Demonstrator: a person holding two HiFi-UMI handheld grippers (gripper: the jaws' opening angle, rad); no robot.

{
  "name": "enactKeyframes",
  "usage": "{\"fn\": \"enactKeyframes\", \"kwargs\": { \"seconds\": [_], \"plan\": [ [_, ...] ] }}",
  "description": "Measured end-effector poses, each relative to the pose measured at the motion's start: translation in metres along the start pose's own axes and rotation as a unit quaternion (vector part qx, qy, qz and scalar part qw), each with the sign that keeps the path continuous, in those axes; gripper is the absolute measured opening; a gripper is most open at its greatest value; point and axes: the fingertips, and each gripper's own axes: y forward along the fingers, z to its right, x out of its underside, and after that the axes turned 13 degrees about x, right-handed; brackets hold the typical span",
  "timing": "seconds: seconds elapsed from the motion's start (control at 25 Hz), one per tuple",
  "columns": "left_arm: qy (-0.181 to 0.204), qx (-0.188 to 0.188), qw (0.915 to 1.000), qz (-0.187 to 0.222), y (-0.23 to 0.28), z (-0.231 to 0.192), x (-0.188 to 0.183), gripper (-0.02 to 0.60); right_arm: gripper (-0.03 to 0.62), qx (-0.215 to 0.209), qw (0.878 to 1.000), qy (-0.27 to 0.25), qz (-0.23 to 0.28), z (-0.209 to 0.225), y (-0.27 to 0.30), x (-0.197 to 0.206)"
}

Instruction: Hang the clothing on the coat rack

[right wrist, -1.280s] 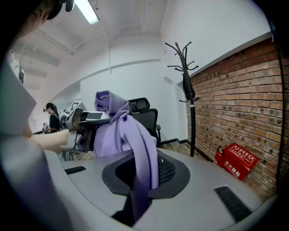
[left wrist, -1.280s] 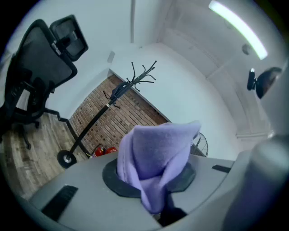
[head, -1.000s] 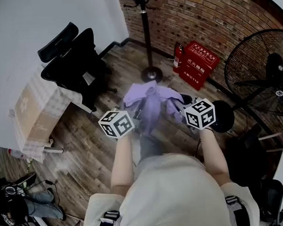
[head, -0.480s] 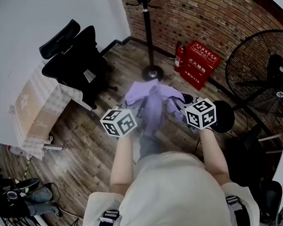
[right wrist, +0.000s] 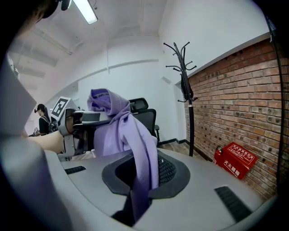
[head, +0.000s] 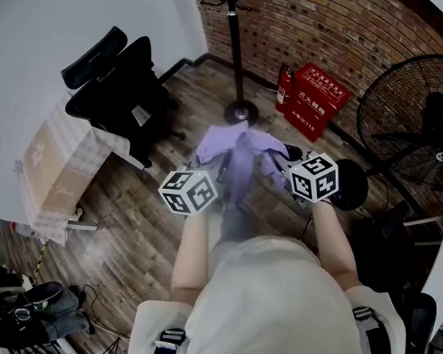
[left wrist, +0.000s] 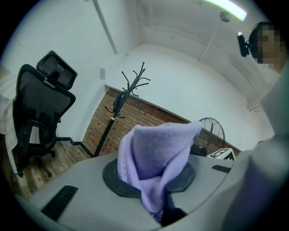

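A purple garment [head: 239, 156] hangs bunched between my two grippers at waist height. My left gripper [head: 218, 170] is shut on one part of it; in the left gripper view the cloth [left wrist: 151, 155] rises out of the jaws as a folded peak. My right gripper [head: 277, 165] is shut on another part, and in the right gripper view the fabric [right wrist: 128, 135] drapes up and over toward the left gripper [right wrist: 76, 122]. The black coat rack [head: 236, 54] stands ahead in the corner by the brick wall, its hooks [right wrist: 179, 56] bare.
A black office chair [head: 119, 89] stands at the left of the rack. A red box [head: 317, 99] and a fire extinguisher [head: 282, 89] sit against the brick wall. A large standing fan [head: 417, 120] is at the right. A cardboard box [head: 49, 176] lies at the left.
The view has crept a little toward the coat rack. Both grippers keep the same hold on the purple garment, and it hangs as before.
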Motion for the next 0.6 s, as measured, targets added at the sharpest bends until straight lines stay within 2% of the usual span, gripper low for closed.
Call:
{"fn": "enactKeyframes", "kwargs": {
  "seconds": [0.28, 0.6],
  "plan": [
    [-0.006, -0.011, 0.9999, -0.001, 0.019, -0.027, -0.005, 0.074, 0.037, -0.001, 1.0, 0.016, -0.007, 0.014, 0.03, -0.006],
    [-0.006, 0.001, 1.0, 0.008, 0.058, -0.072, -0.033, 0.074, 0.037, 0.011, 1.0, 0.015, -0.003, 0.043, 0.079, -0.04]
  ]
}}
